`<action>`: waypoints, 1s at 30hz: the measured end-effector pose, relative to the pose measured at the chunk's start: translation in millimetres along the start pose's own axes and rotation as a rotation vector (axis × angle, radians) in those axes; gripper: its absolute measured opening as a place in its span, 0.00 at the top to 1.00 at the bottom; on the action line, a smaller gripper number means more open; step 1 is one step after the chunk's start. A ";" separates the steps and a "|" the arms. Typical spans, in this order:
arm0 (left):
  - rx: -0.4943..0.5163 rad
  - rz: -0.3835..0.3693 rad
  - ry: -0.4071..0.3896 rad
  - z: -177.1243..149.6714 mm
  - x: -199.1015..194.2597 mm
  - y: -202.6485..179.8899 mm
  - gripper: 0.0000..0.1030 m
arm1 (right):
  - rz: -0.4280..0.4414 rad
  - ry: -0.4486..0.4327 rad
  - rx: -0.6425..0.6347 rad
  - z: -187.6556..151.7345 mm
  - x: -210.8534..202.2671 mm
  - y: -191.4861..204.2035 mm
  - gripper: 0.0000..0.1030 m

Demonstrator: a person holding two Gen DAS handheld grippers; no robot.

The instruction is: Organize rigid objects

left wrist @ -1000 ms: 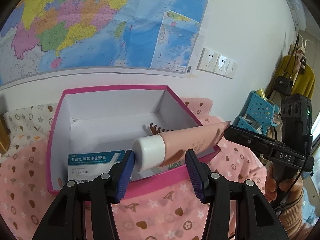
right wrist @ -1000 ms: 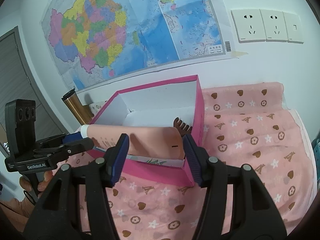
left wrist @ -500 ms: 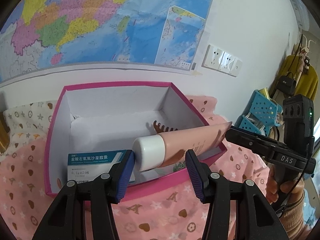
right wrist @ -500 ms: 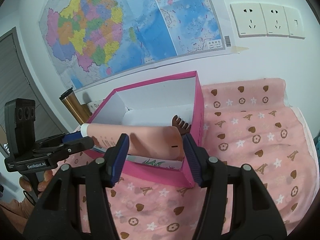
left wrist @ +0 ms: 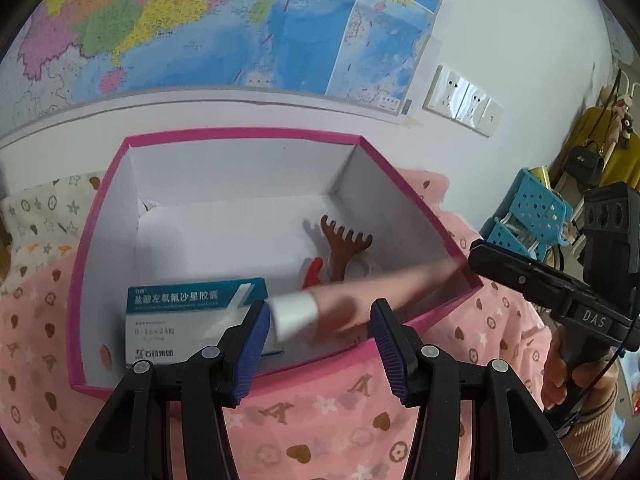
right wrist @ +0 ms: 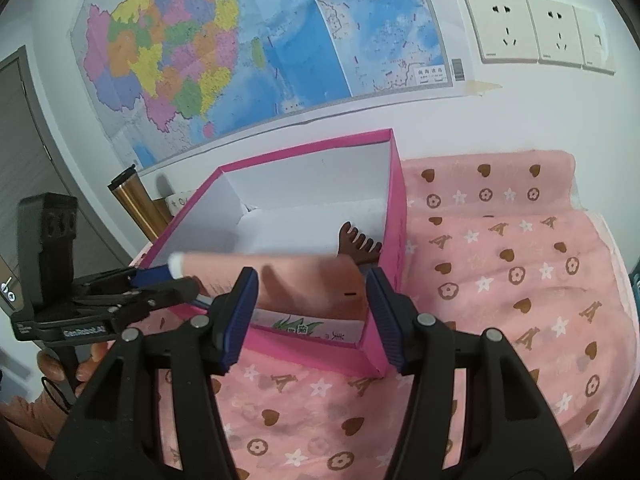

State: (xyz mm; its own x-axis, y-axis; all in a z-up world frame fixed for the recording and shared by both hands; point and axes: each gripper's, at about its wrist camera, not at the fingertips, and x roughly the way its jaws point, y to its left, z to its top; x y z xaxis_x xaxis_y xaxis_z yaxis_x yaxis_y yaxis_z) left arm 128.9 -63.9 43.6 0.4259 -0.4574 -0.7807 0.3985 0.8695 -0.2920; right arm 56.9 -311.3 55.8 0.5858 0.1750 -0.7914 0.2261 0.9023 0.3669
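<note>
A pink tube [left wrist: 360,292] with a white cap hangs blurred over the front of a pink box [left wrist: 248,133] with white walls. My right gripper [right wrist: 312,300] is shut on the tube's [right wrist: 300,276] flat end, above the box's [right wrist: 396,208] near corner. My left gripper [left wrist: 318,328] is open; the cap sits between its fingers beside the left pad and is much narrower than the gap. In the box lie a blue-and-white medicine carton [left wrist: 188,320], a brown toothed clip [left wrist: 340,244] and a small red piece [left wrist: 314,272].
The box stands on a pink patterned cloth [right wrist: 500,272] against a wall with a map [right wrist: 240,40] and sockets [right wrist: 536,28]. A gold cylinder [right wrist: 132,200] stands left of the box. A blue perforated basket [left wrist: 528,212] is off to the right. A printed card [right wrist: 304,326] leans inside the near wall.
My left gripper has come down and closer to the box, so more of the box floor and the clip show. The tube has turned blurred. My right gripper has hardly moved.
</note>
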 end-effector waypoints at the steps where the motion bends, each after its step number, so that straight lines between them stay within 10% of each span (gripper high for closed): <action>1: 0.004 0.002 -0.001 -1.4 -0.7 -0.7 0.47 | -0.004 -0.002 -0.001 -0.9 -0.5 0.5 0.43; 15: 0.087 0.094 -0.143 -48.0 -56.1 -19.0 0.00 | -0.035 -0.053 -0.145 -52.4 -22.9 50.5 0.27; 30: -0.023 0.254 -0.073 -94.3 -53.4 -2.9 0.00 | -0.157 -0.037 -0.183 -104.2 -9.0 81.2 0.13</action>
State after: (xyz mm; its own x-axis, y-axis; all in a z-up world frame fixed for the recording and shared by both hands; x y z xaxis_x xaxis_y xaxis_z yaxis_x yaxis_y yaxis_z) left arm 28.4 -24.3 34.0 0.5680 -0.2358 -0.7886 0.2529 0.9617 -0.1054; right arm -11.1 -198.6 41.8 0.5837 0.0159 -0.8118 0.1733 0.9743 0.1436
